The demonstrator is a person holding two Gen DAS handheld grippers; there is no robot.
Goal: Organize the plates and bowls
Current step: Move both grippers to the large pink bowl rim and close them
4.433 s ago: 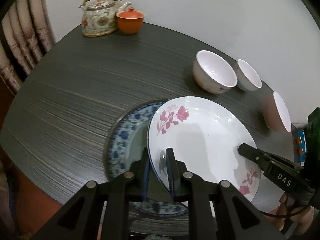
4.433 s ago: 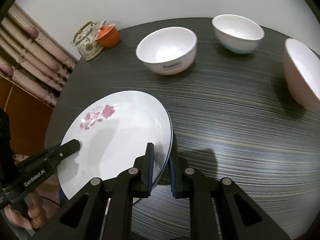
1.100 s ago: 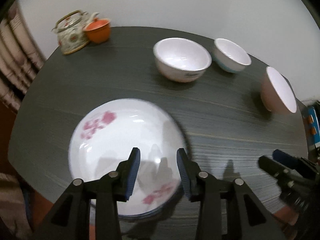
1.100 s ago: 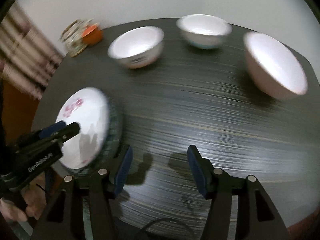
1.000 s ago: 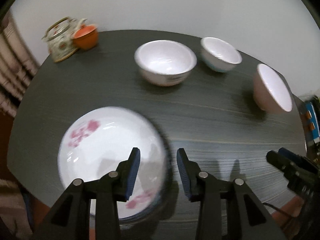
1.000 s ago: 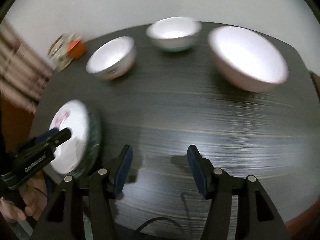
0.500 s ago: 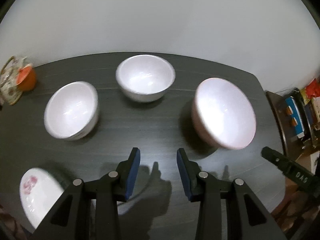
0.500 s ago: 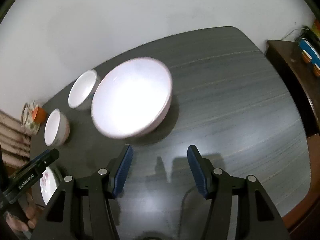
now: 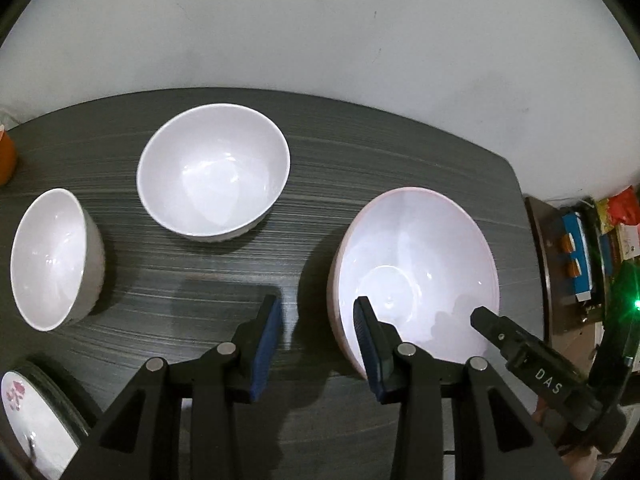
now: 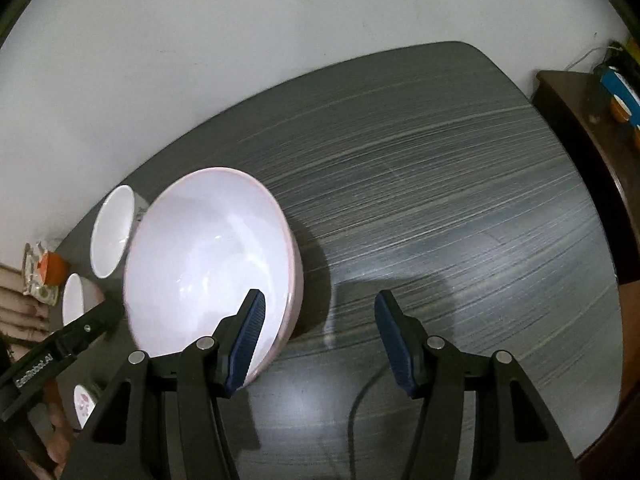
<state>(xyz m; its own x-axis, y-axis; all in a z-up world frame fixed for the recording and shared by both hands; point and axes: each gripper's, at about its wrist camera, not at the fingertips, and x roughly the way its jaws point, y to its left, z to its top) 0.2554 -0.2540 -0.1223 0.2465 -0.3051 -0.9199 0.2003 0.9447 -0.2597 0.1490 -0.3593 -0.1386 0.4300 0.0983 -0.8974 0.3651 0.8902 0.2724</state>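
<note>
1. Between the fingertips first: left gripper (image 9: 317,322) is spread wide and holds nothing. Its right finger sits over the near-left rim of the large pink bowl (image 9: 416,276); its left finger is outside, over bare table (image 9: 360,152). The rim lies between them, apparently lined up for a pinch on the wall. Cannot tell whether either pad touches.

2. Right gripper (image 10: 318,318) is likewise spread wide and empty. Its left finger overlaps the bowl's near-right rim, its right finger over open tabletop. So both tools straddle opposite sides of the same bowl (image 10: 208,264), probably for a two-sided lift, since it looks wide and heavy for one pinch.

3. Large pink bowl stands upright, near right on the table from the left wrist view, apart from the other bowls.

4. Farther out: a mid-sized white bowl (image 9: 214,172) sits upright, far and left of the pink one. A second white bowl (image 9: 54,258) sits at the left, near the table's edge; the lens makes it seem tilted.

5. Near-left corner: a rose-patterned plate (image 9: 34,414) rests on a darker plate beneath, only its rim showing. That stack reads as already done.

6. Count: bowls, three, none nested. Plates, two, stacked. Grippers, two.

7. Judgement: bowls come next; the largest likely serves as the base for nesting.

8. Far left, an orange cup (image 9: 7,162) edge shows, with patterned pottery (image 10: 36,276) beside it.
</note>
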